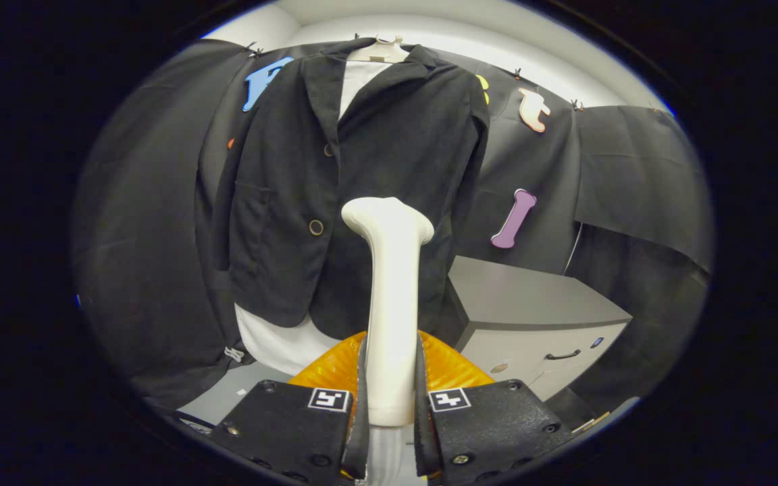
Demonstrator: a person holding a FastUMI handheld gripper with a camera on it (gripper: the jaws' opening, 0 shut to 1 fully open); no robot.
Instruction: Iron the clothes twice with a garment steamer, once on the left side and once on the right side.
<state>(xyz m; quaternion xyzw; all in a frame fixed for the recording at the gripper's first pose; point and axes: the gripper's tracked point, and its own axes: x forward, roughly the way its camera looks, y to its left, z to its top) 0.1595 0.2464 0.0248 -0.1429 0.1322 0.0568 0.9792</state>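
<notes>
Grey cabinet (531, 297) — one dark drawer handle (562, 355)

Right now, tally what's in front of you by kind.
Garments on the hanger: 2, black jacket, white shirt
Steamers: 1, steamer, gripper jaws shut on its handle
Cabinets: 1, cabinet
Total: 4

Steamer (389, 283) before jacket (362, 189); cabinet (531, 304) right
</notes>
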